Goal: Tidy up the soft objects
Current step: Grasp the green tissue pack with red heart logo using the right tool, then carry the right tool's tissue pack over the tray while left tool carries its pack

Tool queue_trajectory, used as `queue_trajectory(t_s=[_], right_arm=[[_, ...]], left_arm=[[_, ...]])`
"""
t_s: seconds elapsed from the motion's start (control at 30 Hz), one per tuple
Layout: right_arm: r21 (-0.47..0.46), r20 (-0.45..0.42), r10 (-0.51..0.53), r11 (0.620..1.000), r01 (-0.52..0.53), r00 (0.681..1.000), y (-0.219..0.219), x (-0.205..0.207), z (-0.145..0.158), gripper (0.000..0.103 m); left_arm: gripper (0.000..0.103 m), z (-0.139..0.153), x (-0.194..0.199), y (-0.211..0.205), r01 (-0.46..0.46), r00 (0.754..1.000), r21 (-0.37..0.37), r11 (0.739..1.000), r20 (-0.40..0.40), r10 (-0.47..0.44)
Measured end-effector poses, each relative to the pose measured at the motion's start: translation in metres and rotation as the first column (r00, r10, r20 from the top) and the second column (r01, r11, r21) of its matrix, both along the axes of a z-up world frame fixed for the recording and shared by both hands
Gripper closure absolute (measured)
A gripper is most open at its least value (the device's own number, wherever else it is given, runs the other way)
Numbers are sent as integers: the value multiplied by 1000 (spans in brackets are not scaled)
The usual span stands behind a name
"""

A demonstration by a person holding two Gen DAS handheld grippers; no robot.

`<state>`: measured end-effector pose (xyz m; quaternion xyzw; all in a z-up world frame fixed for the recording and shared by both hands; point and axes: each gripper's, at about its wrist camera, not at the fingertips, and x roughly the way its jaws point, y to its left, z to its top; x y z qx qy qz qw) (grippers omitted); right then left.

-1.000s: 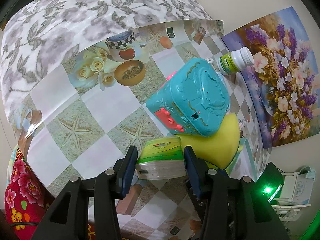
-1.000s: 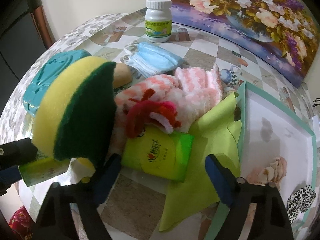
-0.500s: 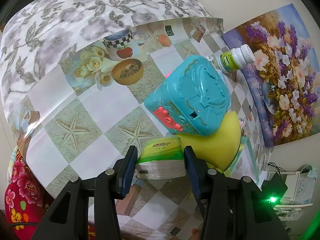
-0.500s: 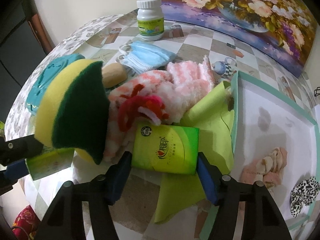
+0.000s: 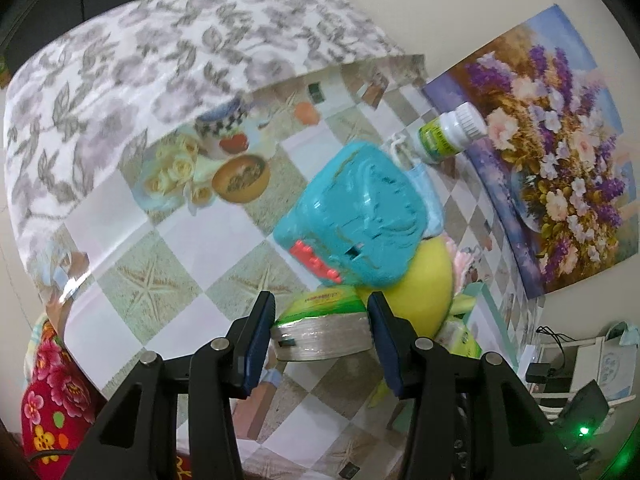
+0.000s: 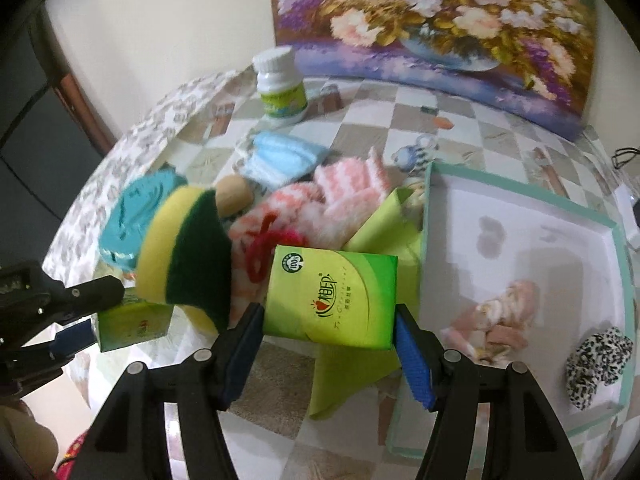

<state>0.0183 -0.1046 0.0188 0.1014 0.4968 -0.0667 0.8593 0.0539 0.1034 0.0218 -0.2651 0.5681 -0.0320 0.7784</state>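
The right gripper has its jaws clamped on the two short ends of a green tissue pack, held above a green cloth just left of the white tray. The left gripper has its jaws clamped on a second tissue pack, beside the yellow sponge and teal toy. Checkered tabletop lies bare toward its left edge.
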Motion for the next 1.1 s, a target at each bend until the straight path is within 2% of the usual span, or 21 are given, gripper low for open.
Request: queue_trajectory(t_s=[0.23,0.4,0.5,0.87,1.0,1.1], right_arm=[[-17,62,-59,998,60,996,-16,-12,29,36],[-29,92,-124,991,128,988,-36,-19,43,36],[-25,98,-161,986,164,982,-49,-23,47,36],[12,92,-326,945,327,941,-107,-44,46,36],[16,81,-402,915,402,912,-135,-57,42,36],[59,63,-466,884,463,882,-159,-68,35,36]], left_arm=[[54,33,0,-12,44,987,32,999,153,-49],[54,56,-2,-27,92,958,73,993,264,-108],[54,67,-5,-39,135,937,73,988,315,-151],[54,88,-18,-77,264,867,81,961,416,-273],[54,90,-24,-104,329,835,107,938,432,-342],[54,91,-30,-131,390,801,133,911,439,-407]])
